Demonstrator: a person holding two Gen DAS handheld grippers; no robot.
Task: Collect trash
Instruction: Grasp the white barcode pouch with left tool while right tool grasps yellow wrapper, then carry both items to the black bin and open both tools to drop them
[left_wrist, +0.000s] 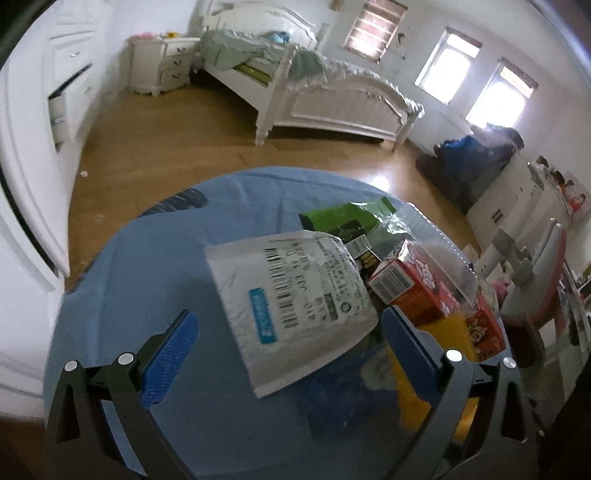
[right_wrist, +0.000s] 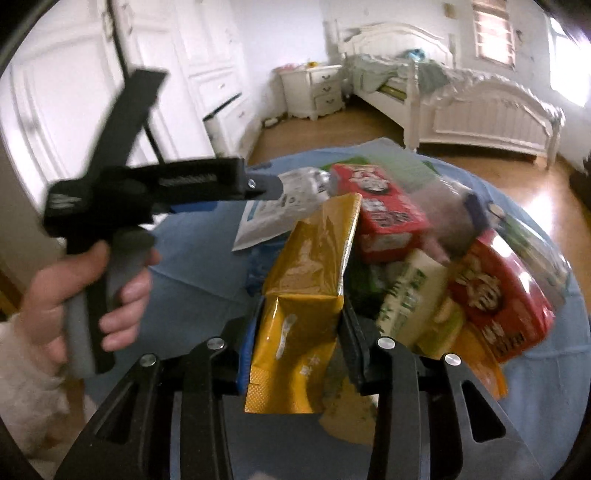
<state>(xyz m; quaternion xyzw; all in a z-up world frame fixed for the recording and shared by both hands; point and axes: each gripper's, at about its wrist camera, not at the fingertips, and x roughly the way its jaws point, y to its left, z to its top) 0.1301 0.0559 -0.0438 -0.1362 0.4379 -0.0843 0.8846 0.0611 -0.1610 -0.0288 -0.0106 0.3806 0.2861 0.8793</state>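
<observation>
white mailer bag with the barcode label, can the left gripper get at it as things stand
Probably yes. The white mailer bag lies on top of the trash pile, and the left gripper is open with the bag's near end between its fingers, nothing covering it.

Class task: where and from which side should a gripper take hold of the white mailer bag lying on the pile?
Probably the near free edge of the white mailer bag, coming from the open left gripper: that flat edge overhangs the blue cloth, while its far end lies against the red box.

White mailer (left_wrist: 291, 295) label: barcodes, digits "410".
</observation>
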